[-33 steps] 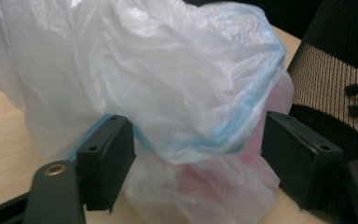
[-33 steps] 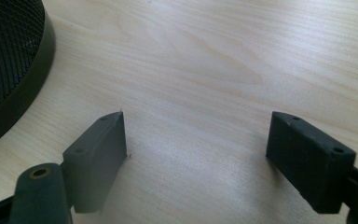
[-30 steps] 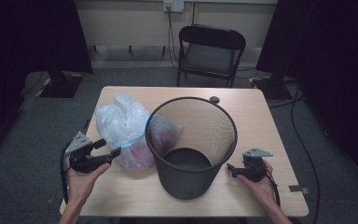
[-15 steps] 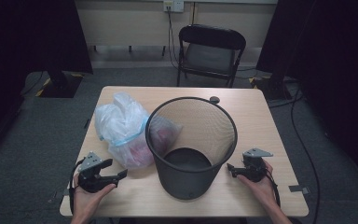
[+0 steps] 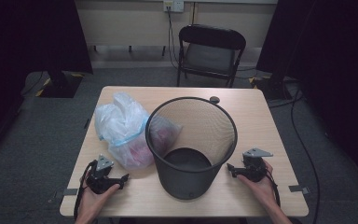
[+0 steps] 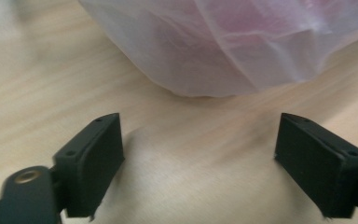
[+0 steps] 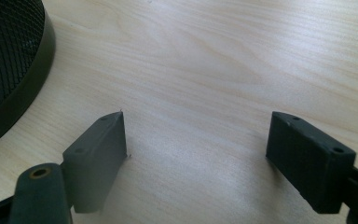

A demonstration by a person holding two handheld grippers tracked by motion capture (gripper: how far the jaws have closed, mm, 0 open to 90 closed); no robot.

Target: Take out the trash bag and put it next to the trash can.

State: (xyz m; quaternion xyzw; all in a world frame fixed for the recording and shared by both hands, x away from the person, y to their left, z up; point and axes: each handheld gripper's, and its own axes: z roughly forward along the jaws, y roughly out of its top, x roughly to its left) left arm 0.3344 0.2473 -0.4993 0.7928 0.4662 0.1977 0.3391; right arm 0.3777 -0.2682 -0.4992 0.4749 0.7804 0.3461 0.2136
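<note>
Opening left gripper, empty, near bag | right gripper jaws apart

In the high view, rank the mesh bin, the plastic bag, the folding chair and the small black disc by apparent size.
1. Mesh bin
2. Folding chair and plastic bag: alike, and the chair stands farther off
3. Small black disc

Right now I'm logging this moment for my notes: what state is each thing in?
Plastic bag: full, drawn closed, lying on the table against the bin.
Mesh waste bin: upright, empty.
Left gripper: jaws just opened wide, nothing between them, short of the bag.
Right gripper: open, empty, beside the bin.
Folding chair: unfolded, unoccupied.
</note>
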